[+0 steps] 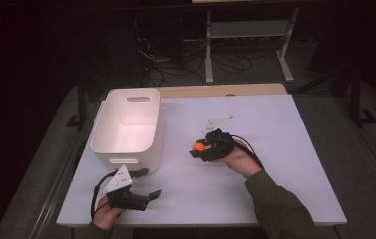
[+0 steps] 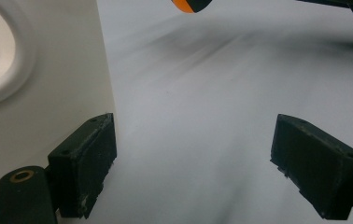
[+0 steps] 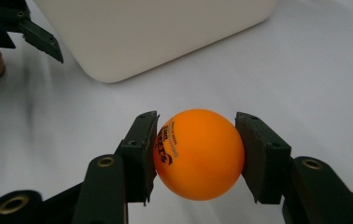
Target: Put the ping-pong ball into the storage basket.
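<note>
An orange ball [image 3: 198,154] with dark print sits squeezed between the two black jaws of my right gripper [image 3: 197,154], held above the white table top. From above, that ball [image 1: 199,147] and my right gripper [image 1: 200,148] are near the table's middle, to the right of the white bin [image 1: 129,127]. My left gripper [image 1: 145,183] rests at the front left, just in front of the bin, with its jaws wide apart and nothing between them. In the left gripper view its left pad [image 2: 88,163] lies close beside the bin's wall [image 2: 58,88], and the ball [image 2: 191,4] peeks in at the top edge.
The bin is open-topped with a handle slot [image 1: 139,98] in its far wall. A white sheet [image 1: 275,149] covers the table, with a wooden strip [image 1: 226,90] along the far edge. Behind the table stand a metal frame [image 1: 248,40] and cables on the floor.
</note>
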A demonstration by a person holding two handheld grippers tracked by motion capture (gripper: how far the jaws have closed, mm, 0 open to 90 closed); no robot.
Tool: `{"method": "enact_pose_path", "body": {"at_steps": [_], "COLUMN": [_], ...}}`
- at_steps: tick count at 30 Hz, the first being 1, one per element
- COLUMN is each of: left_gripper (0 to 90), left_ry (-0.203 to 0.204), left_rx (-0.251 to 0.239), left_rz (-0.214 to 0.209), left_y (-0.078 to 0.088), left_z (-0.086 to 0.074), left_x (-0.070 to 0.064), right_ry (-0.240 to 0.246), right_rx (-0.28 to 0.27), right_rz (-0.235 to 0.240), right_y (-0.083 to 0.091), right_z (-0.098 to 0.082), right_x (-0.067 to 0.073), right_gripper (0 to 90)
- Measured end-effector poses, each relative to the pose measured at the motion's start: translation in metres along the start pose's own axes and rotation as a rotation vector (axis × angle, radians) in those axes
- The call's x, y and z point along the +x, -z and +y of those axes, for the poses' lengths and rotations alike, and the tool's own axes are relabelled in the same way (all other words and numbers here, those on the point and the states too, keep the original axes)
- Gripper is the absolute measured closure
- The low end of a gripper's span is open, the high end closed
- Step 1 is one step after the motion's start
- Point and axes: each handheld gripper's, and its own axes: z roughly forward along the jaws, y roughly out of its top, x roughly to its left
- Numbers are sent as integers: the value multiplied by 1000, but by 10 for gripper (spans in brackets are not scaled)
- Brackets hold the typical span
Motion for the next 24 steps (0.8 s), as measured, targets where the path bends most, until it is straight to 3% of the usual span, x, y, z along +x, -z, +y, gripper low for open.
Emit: {"method": "enact_pose_path", "body": {"at_steps": [24], "left_gripper": [141], "left_ry": [0], "left_rx": [1], "left_rz": [0], "left_y": [0], "left_z": [0], "left_x": [0], "right_ry": [51], "right_rx": [25], "right_rz": [77], "right_y": [-7], "right_z": [11], "right_x": [22], "right_gripper": [495]}}
